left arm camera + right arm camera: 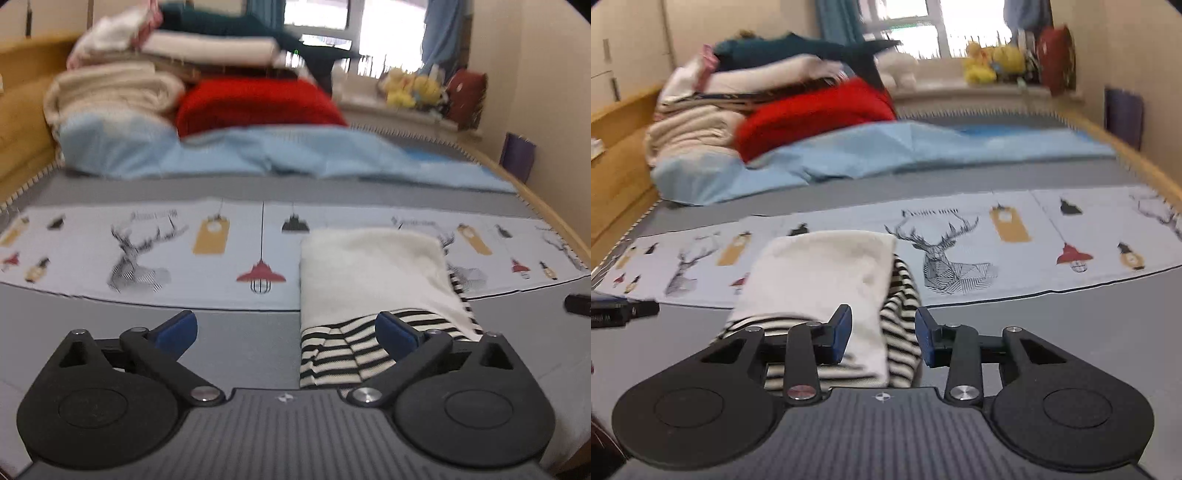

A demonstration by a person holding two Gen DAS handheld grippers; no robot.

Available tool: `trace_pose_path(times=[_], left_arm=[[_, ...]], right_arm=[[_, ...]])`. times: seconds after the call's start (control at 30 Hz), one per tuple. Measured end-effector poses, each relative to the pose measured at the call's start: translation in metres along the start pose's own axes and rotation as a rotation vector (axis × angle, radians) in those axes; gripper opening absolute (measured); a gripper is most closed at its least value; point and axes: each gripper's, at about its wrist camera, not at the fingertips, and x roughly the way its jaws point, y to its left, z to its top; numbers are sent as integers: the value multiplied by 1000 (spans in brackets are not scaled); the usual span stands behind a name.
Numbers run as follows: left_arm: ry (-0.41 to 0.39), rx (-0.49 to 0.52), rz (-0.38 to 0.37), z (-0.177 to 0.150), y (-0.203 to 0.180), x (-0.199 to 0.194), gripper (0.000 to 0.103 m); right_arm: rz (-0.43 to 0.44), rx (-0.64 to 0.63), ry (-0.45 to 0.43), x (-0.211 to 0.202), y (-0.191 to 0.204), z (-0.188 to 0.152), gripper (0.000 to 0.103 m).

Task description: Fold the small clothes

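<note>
A bed (pixel 236 188) with a grey cover fills both views, bordered by a wooden frame (pixel 22 122) on the left side and along the right edge. Toward the head of the bed, a crumpled light blue sheet (pixel 258 155) lies across most of the width. On it, at the left side, sits a tall pile of bedding and clothes (pixel 122 85): cream blankets at the bottom, a red blanket (pixel 255 105) beside them, white and dark teal pieces on top. Beyond the head of the bed, a window sill carries yellow soft toys (pixel 410 88).

A long printed cloth (pixel 147 251) with deer heads, hanging lamps and tags runs from the left edge of the bed to the right edge, nearer the foot. The folded garment (pixel 373 273) lies partly on this cloth and partly on the grey cover toward the foot edge: a white face on top, with black-and-white striped fabric showing along its near end and right side.

The left gripper (pixel 286 332) hangs above the grey cover with its blue-padded fingers spread wide and nothing between them; its right finger is seen in front of the striped end of the garment. The right gripper (pixel 882 336) is partly parted, its pads clear of the cloth, with the garment's near right corner seen in the gap between them.

A small black object (pixel 578 304) lies on the grey cover by the right edge in the left wrist view; what it is cannot be told.
</note>
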Motion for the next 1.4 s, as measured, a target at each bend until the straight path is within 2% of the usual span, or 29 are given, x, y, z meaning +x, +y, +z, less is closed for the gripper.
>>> trace_pose_path(times=[0.13,0.23,0.3,0.43,0.5,0.6,0.77,1.0,1.1,1.3,1.4], left_arm=[[-46,37,-24,-24,-10,-40,103],[0,23,-78,-42,-18,-53,103],[-23,-17,-74,-50,-19,-63,103],[10,-78,-95,-60,-23,-68,102],[8,-72,-98,-64,-29,-73,102],[-28,-29,-75,-71,-44,-81,103],[-32,27,-51,-78,-59,-83,102],[-18,-23,-81,-79,-59,-78,102],[-22,-42,-71,-79,-59,-78,102],[22,-40,-96,-79,-65,-70,102],[24,-38,-83,-80,-71,-67,102]], right_arm=[[-7,27,-27,-33,13,-32,39],[-20,80,-53,-47,23,-46,39],[-44,51,-77,-56,32,-53,39],[-55,38,-71,-65,43,-61,40],[-51,55,-71,-70,45,-64,45],[-45,67,-67,-75,50,-69,48],[-35,32,-71,-82,64,-74,53],[-16,17,-54,-82,76,-80,59],[-15,7,-34,-78,81,-81,59],[-11,-49,-27,-74,90,-84,60],[-3,-44,-21,-73,89,-85,60]])
